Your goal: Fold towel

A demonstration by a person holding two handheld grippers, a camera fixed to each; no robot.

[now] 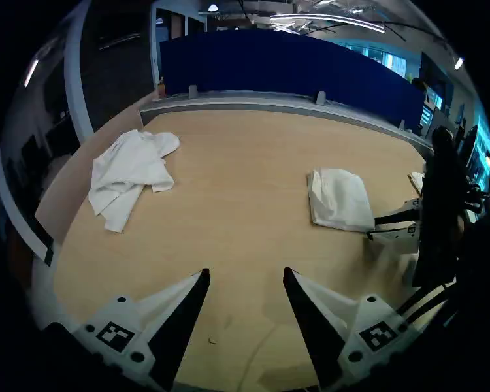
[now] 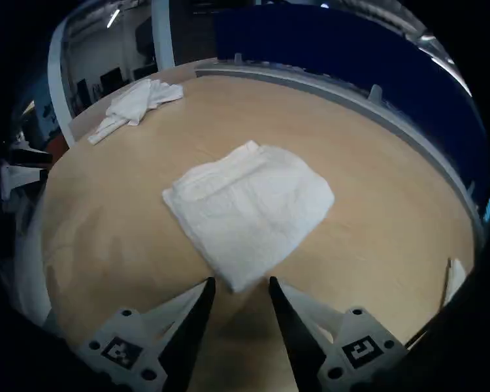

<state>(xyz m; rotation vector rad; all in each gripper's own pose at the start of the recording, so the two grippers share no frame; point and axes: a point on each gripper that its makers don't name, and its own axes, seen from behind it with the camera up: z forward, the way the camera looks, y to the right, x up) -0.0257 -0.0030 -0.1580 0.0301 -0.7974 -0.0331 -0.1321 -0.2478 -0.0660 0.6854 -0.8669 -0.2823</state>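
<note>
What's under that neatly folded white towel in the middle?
The folded towel lies flat on the wooden table, wood showing all around it. Whatever is directly beneath is covered by cloth.

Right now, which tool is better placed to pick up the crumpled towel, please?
Left, probably: the left tool stands open nearer the crumpled towel; the right tool faces the folded towel.

place: open office | blue desk divider [image 1: 291, 65] | long wooden desk [image 1: 245, 170] | ceiling strip lights [image 1: 330, 19]
</note>
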